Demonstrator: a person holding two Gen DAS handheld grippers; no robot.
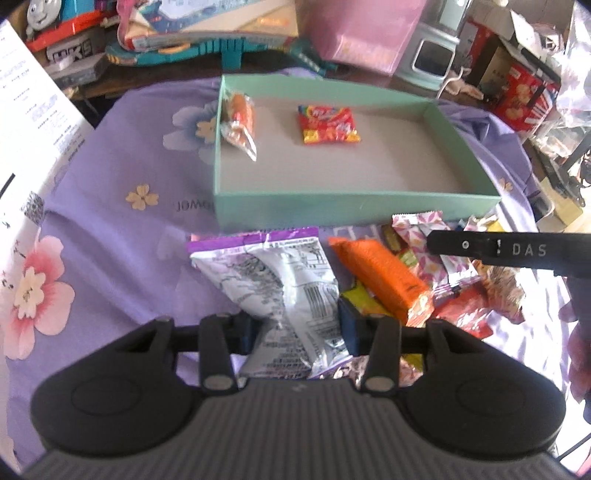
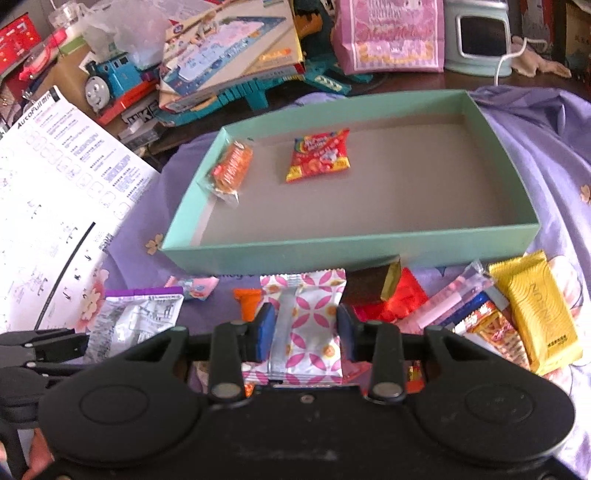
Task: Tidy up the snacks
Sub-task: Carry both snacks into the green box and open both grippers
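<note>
A mint green box (image 1: 354, 208) (image 2: 332, 253) sits on the purple floral cloth. It holds an orange snack in clear wrap (image 1: 242, 118) (image 2: 231, 170) and a red candy packet (image 1: 327, 123) (image 2: 319, 155). My left gripper (image 1: 301, 332) has its blue pads on both sides of a silver and purple packet (image 1: 288, 288) (image 2: 136, 321). My right gripper (image 2: 304, 328) has its pads against both sides of a white packet with pink pattern (image 2: 314, 321). An orange bar (image 1: 384, 280) lies to the right of the silver packet.
A pile of loose snacks lies in front of the box, with a gold packet (image 2: 535, 310) and a red wrapper (image 2: 395, 299). A printed sheet (image 2: 55, 192) lies at left. Toys, boxes and a pink bag (image 2: 391, 33) crowd the back.
</note>
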